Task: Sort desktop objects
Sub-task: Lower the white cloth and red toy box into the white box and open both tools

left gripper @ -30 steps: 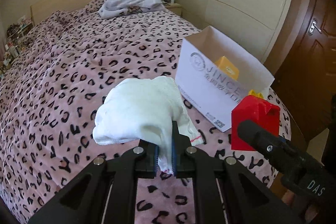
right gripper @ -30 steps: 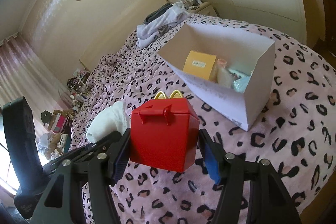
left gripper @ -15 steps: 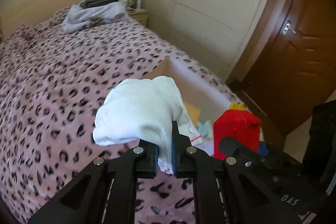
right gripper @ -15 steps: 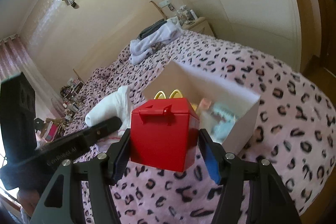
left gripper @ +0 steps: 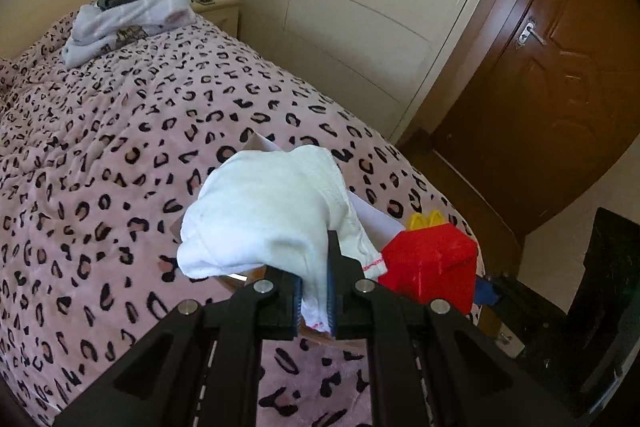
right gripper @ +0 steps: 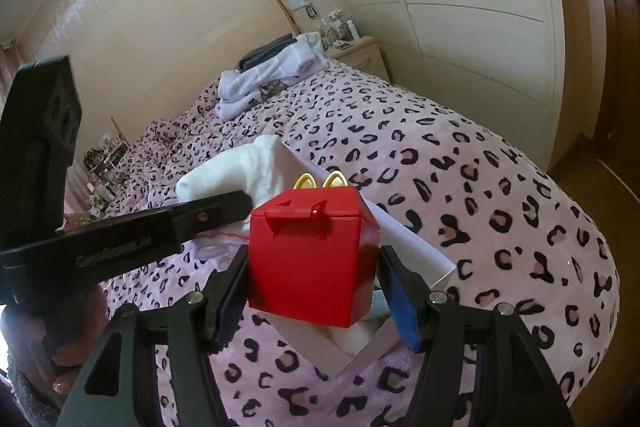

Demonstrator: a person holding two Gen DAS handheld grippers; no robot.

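My left gripper [left gripper: 314, 303] is shut on a white cloth [left gripper: 272, 211], which bunches up above the jaws and hides most of the white cardboard box [left gripper: 376, 217] behind it. The right gripper [right gripper: 314, 267] is shut on a red toy box [right gripper: 312, 255] with yellow arches on top, held in the air over the open white cardboard box [right gripper: 412, 247]. In the right wrist view the white cloth [right gripper: 240, 175] hangs just left of the red box, with a left gripper finger [right gripper: 216, 205] beside it. The red toy box [left gripper: 432, 267] also shows to the right in the left wrist view.
The box sits near the foot corner of a bed with a pink leopard-print cover [left gripper: 100, 147]. Folded clothes [left gripper: 128, 19] lie at the head end, by a bedside table [left gripper: 216, 7]. A cream wardrobe wall [left gripper: 360, 7] and a brown door [left gripper: 560, 107] stand on the right.
Both grippers have carried their loads across to the white cardboard box. The cloth now covers most of the box, and the red box hangs over its opening. Neither grip changed.
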